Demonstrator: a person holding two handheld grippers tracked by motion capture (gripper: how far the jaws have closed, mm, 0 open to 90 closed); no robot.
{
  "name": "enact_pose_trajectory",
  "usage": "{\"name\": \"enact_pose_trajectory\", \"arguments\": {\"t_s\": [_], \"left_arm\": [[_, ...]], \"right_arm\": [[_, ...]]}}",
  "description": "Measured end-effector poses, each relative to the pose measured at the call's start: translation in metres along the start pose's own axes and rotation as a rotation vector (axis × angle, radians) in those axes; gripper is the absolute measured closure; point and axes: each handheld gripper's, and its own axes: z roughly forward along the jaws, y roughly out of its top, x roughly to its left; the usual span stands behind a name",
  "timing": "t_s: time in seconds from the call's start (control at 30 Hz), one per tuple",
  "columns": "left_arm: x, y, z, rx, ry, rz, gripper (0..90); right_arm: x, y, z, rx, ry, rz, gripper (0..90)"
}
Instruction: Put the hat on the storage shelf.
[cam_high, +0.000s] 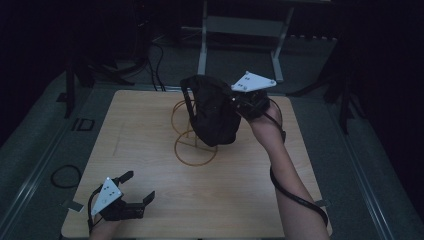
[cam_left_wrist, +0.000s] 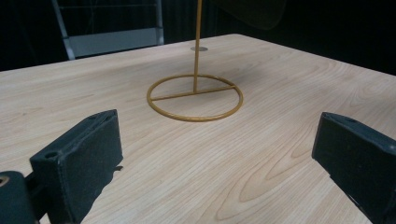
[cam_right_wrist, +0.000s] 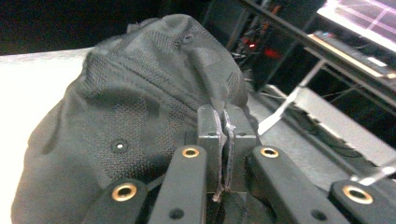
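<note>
Left hand-held gripper spread wide above table, right hand-held gripper pinching black cap over gold stand

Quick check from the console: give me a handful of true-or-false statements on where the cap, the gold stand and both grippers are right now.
1. The right gripper is shut on the black cap. True.
2. The left gripper is clamped on the base ring of the gold wire stand. False: its fingers stand wide apart with only bare table between them, short of the ring.
3. The cap lies flat on the table. False: it is held up in the air over the stand.
4. The stand is upright, its thin post rising from a round base ring. True.
5. The left gripper is at the near left part of the table, apart from the cap. True.
</note>
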Motion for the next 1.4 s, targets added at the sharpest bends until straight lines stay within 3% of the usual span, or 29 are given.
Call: {"name": "enact_pose_trajectory", "arguments": {"t_s": [0.6,0.73,0.77,0.9,1.03,1.07,1.4], "left_arm": [[0.001,-0.007,0.001,0.014,0.003,0.002,2.2],[0.001,-0.007,0.002,0.022,0.001,0.008,2.2],[0.001,-0.008,0.003,0.025,-0.003,0.008,2.2],[0.000,-0.009,0.005,0.033,-0.010,0.014,2.2],[-0.001,-0.009,0.006,0.034,-0.015,0.014,2.2],[-0.002,-0.009,0.006,0.034,-0.018,0.015,2.2],[-0.003,-0.009,0.005,0.030,-0.019,0.016,2.2]], "right_arm": [[0.031,0.008,0.049,0.055,0.125,-0.007,86.4],[0.032,0.008,0.052,0.050,0.146,-0.001,85.8],[0.033,0.007,0.054,0.036,0.188,0.025,83.1],[0.036,0.005,0.057,0.012,0.280,0.051,76.7],[0.037,0.004,0.058,0.004,0.310,0.064,69.3],[0.037,0.003,0.059,-0.002,0.330,0.088,62.6],[0.033,0.002,0.056,-0.009,0.319,0.100,59.1]]}}
